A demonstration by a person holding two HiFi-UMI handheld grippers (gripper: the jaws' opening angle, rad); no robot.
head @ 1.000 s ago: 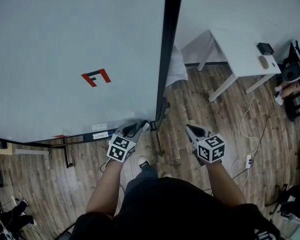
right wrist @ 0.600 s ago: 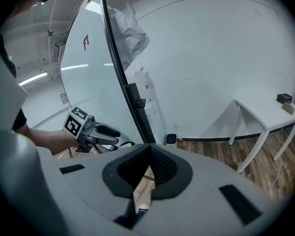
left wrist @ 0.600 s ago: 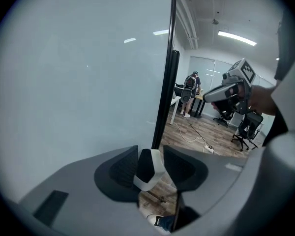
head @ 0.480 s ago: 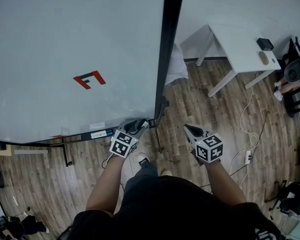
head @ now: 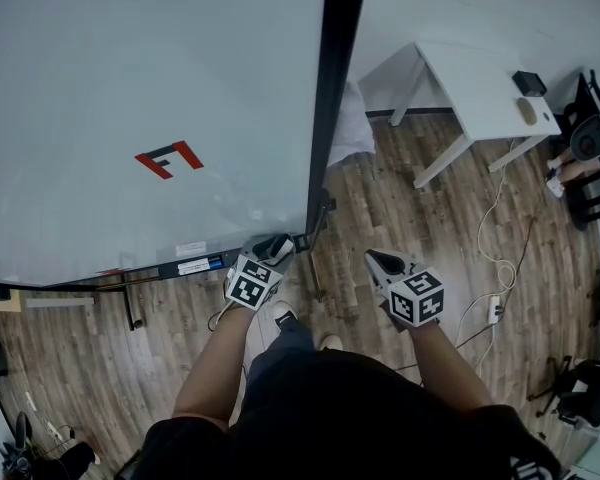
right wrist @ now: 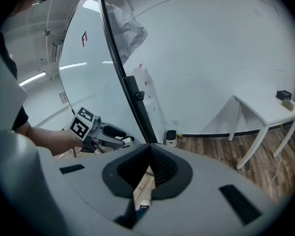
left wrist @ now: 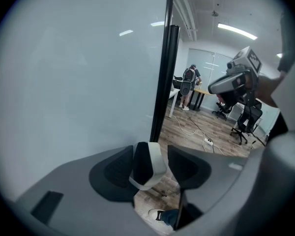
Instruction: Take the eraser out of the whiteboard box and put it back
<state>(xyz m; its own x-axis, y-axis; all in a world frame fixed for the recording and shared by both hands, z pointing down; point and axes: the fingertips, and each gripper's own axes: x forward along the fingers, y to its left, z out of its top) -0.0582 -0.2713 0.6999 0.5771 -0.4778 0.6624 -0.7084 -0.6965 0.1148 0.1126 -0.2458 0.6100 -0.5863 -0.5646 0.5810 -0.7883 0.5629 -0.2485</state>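
The eraser [left wrist: 148,165], black with a white back, stands upright between the jaws of my left gripper [left wrist: 150,149]. It leans on the left pad, and a gap shows at the right pad. The jaws have just been opening and the gripper is open. In the head view the left gripper [head: 276,247] is at the right end of the whiteboard's bottom box [head: 185,267], beside the black frame post [head: 325,98]. Whether the eraser rests in the box I cannot tell. My right gripper [head: 374,259] hovers over the floor to the right, shut with nothing in it [right wrist: 149,149].
The big whiteboard [head: 130,78] bears a red mark [head: 168,158]. A white table [head: 480,93] stands at the back right. A power strip [head: 495,311] and cables lie on the wood floor. Office chairs [left wrist: 246,119] stand further off. The person's shoe [head: 285,321] is below the grippers.
The left gripper has sunk a little toward the right end of the box. The right gripper has stayed about where it was.
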